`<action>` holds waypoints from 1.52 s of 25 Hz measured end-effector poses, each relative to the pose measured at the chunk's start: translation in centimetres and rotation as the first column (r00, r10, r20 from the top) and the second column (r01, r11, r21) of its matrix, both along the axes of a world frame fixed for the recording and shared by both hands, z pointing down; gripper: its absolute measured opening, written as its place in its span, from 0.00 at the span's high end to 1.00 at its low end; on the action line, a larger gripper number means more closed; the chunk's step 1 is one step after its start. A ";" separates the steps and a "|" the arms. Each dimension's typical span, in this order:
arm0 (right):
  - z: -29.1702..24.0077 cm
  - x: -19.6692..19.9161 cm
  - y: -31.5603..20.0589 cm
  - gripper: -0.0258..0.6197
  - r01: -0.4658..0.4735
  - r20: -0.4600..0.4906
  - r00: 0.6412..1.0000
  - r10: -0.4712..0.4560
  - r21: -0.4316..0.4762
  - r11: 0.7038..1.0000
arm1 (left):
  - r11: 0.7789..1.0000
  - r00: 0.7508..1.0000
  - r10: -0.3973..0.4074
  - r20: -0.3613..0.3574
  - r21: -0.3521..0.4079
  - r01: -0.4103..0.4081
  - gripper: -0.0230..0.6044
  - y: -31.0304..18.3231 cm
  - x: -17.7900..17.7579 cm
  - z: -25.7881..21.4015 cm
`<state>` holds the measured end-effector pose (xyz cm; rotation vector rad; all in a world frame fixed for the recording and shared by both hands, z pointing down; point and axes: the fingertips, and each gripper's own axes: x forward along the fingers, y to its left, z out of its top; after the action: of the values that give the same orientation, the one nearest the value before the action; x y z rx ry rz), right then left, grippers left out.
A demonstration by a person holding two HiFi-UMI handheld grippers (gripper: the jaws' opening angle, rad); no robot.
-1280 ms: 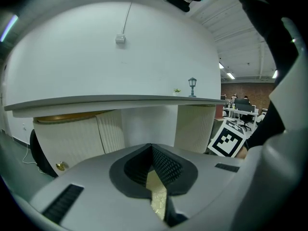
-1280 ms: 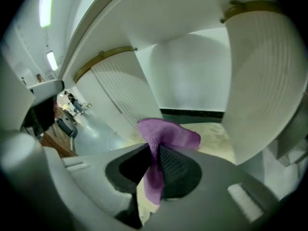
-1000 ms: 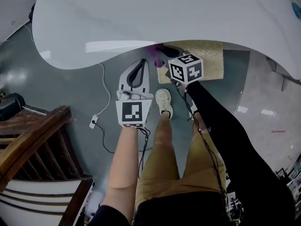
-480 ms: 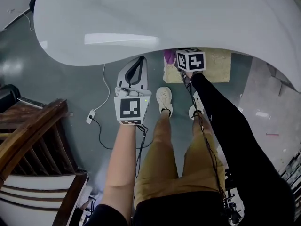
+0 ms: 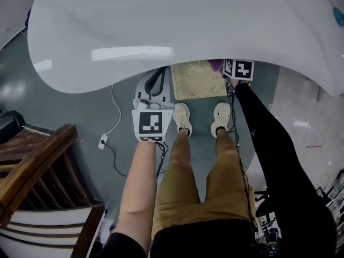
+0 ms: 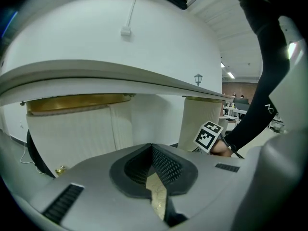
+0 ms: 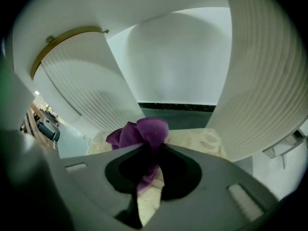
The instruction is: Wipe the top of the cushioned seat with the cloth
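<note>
Head view carries its print on the two cubes: one black-and-white square marker faces up on the left cube (image 5: 152,125), and two such markers show on the right cube (image 5: 238,69).

The right gripper (image 7: 147,174) is pinching the purple cloth (image 7: 142,134). In the right gripper view the cloth bunches above the jaw tips, and a strip of it runs down through the gap between them. The cloth hangs over the cream, patterned seat (image 5: 198,80), at the far right corner as the head view shows it. Whether it touches the cushion cannot be told.

The seat sits partly under the edge of the white table (image 5: 177,26), just ahead of the person's two pale shoes (image 5: 181,117). In the right gripper view it lies between two white ribbed pedestals (image 7: 82,95).

The left gripper (image 5: 160,71) hangs over the grey-green floor (image 5: 80,106), just beside the seat's left edge. Its jaws are pressed together, with only a thin slit between them, and they grip nothing. The left gripper view shows the right cube beyond the jaws with a hand behind it, and a gold band (image 6: 77,101) round the top of a pedestal under the tabletop.

A white cable (image 5: 114,117) with a plug lies on the floor left of the left gripper. Dark wooden furniture (image 5: 37,165) fills the lower left.
</note>
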<state>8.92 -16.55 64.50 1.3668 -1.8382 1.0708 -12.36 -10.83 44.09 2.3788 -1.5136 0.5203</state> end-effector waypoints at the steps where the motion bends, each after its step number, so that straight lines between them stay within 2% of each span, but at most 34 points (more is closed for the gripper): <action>1: -0.2 1.4 -0.2 0.88 -0.013 -0.007 1.000 0.013 0.002 1.000 | 1.000 1.000 0.006 0.001 0.003 -0.006 0.96 -0.2 0.6 -0.2; 3: -0.2 4.3 -0.3 0.88 -0.035 -0.031 0.999 0.035 -0.008 0.999 | 1.000 1.000 0.013 0.003 0.009 -0.013 0.96 -0.5 1.7 -0.7; 5: -1.1 6.7 -1.9 0.88 -0.027 -0.056 0.998 0.031 0.067 0.997 | 1.000 1.000 0.015 0.003 0.016 -0.015 0.96 -0.8 2.7 -1.2; 7: -1.9 10.2 -2.8 0.88 -0.030 -0.136 0.990 0.046 0.118 0.993 | 1.000 1.000 0.016 0.006 0.022 -0.016 0.96 -0.9 3.7 -1.6; 8: -2.2 13.0 -1.4 0.88 -0.072 -0.220 0.972 0.084 0.061 0.996 | 1.000 1.000 0.017 0.009 0.023 -0.017 0.96 -0.8 4.1 -1.8; 9: -2.5 16.3 1.5 0.88 -0.160 -0.341 0.931 0.131 -0.060 0.985 | 1.000 1.000 0.018 0.013 0.023 -0.018 0.96 -0.7 4.6 -1.9; 10: -2.8 19.7 5.1 0.88 -0.278 -0.469 0.868 0.162 -0.190 0.942 | 1.000 1.000 0.018 0.017 0.022 -0.019 0.96 -0.6 5.0 -1.9; 11: -2.8 22.3 7.8 0.88 -0.375 -0.557 0.812 0.174 -0.268 0.888 | 1.000 1.000 0.017 0.021 0.021 -0.017 0.96 -0.5 5.3 -1.9; 12: -2.6 23.6 8.5 0.88 -0.407 -0.575 0.797 0.188 -0.280 0.870 | 1.000 1.000 0.014 0.022 0.021 -0.014 0.96 -0.3 5.7 -2.0; 13: -2.0 23.5 7.2 0.88 -0.375 -0.518 0.830 0.210 -0.238 0.896 | 1.000 1.000 0.010 0.021 0.022 -0.011 0.96 -0.1 6.1 -2.1; 14: -1.3 22.5 4.8 0.88 -0.309 -0.413 0.883 0.223 -0.155 0.938 | 1.000 1.000 0.005 0.021 0.023 -0.006 0.96 0.1 6.4 -2.2; 15: -0.8 21.5 2.4 0.88 -0.244 -0.309 0.926 0.216 -0.058 0.968 | 1.000 1.000 -0.002 0.026 0.024 0.001 0.96 0.3 6.7 -2.2; 17: -1.3 20.5 0.0 0.88 -0.165 -0.212 0.961 0.176 0.068 0.984 | 1.000 0.999 -0.017 0.040 0.022 0.016 0.96 0.7 6.9 -2.2; 22: -3.5 19.6 0.3 0.88 -0.044 -0.160 0.985 0.068 0.153 0.987 | 0.999 0.998 -0.043 0.053 0.015 0.042 0.96 2.1 6.5 -2.1; 26: -6.2 18.2 1.2 0.88 -0.056 -0.105 0.991 0.079 0.212 0.976 | 0.999 0.999 -0.032 0.038 0.007 0.032 0.96 2.8 6.0 -1.5; 29: -8.0 15.6 1.9 0.88 -0.060 -0.042 0.997 0.072 0.242 0.968 | 1.000 1.000 -0.005 0.022 0.011 0.005 0.96 3.0 5.7 -1.3; 33: -9.1 8.5 3.1 0.88 -0.015 0.048 0.999 0.003 0.256 0.966 | 1.000 1.000 0.014 0.016 0.026 -0.014 0.96 2.9 3.5 -1.5; 36: -9.3 0.1 4.5 0.88 0.059 0.121 0.988 -0.092 0.254 0.965 | 0.999 1.000 0.014 0.019 0.033 -0.015 0.96 3.6 0.6 -1.9; 38: -9.8 -6.4 5.6 0.88 0.130 0.182 0.966 -0.181 0.264 0.956 | 0.999 1.000 0.009 0.027 0.036 -0.010 0.96 4.0 -1.6 -2.0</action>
<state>2.53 -10.91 54.74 1.2590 -2.2570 0.9507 -13.95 -6.85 42.07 2.4163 -1.5365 0.5337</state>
